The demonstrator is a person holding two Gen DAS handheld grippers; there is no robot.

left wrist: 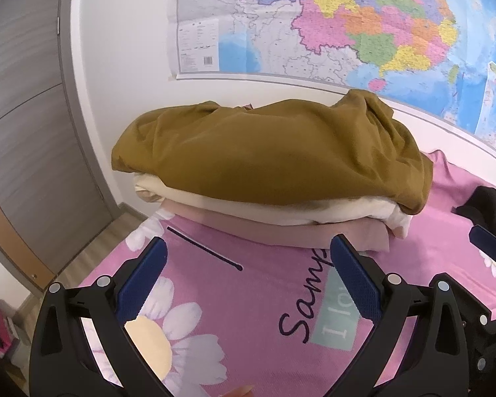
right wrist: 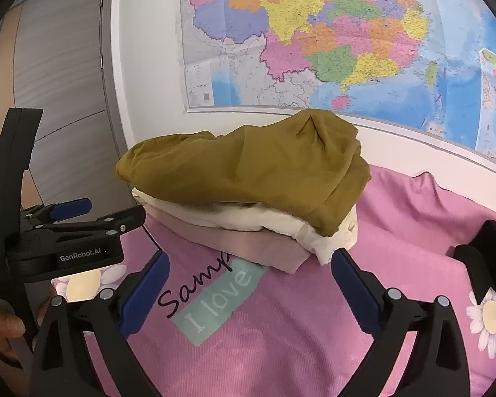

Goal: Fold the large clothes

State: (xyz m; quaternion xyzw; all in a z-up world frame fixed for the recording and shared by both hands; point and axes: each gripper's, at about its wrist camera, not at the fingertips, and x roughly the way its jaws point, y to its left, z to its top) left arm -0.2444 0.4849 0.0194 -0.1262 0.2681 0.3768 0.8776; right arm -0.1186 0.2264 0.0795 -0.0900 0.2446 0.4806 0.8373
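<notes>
My left gripper [left wrist: 248, 284] and right gripper [right wrist: 249, 292] both gaped wide with nothing between their pads above the pink bedspread [right wrist: 281, 347], near the stacked clothes [right wrist: 244, 192] just beyond, whose loose mustard top layer might slump if I nudged it.

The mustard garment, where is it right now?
The mustard garment lies on top of the stack, over the cream piece and pink piece, on the pink bedspread below the wall map, centre in both views.
</notes>
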